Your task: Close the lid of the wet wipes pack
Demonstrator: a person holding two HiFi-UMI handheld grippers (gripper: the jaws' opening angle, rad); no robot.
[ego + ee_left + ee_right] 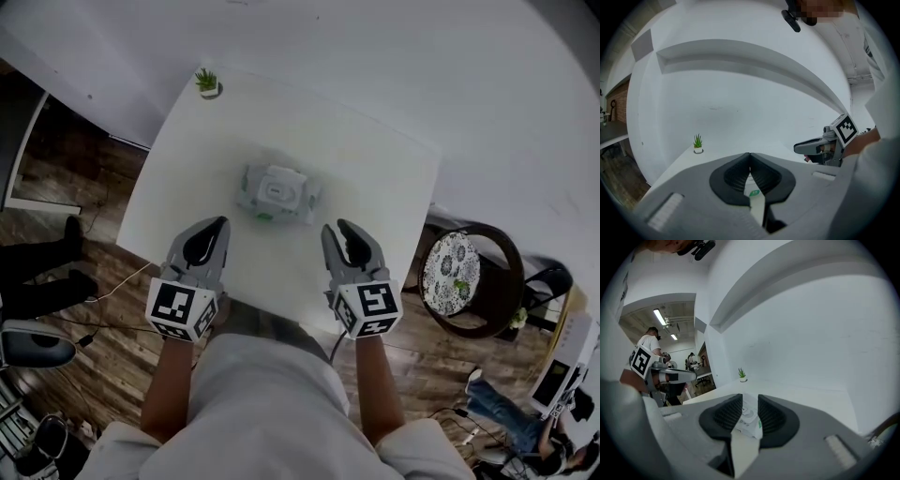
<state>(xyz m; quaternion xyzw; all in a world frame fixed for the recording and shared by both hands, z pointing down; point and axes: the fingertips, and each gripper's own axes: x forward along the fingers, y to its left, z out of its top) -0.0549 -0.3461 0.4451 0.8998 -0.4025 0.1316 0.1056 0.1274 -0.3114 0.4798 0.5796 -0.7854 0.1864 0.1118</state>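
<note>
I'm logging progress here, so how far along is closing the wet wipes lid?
Nothing looks done yet: the wet wipes pack lies on the table with neither gripper touching it. In hand: both sit just short of it, the left gripper with fingers together, the right gripper with fingers apart and empty. Left: reach the pack and press its lid down; how far the lid stands open is unclear.

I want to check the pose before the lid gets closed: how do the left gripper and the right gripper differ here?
The left gripper has its jaws meeting at the tips; the right gripper has them apart with a clear gap. In the head view the left gripper lies left of the wet wipes pack, the right gripper right of it. Both are empty, short of the pack and pointing toward it.
</note>
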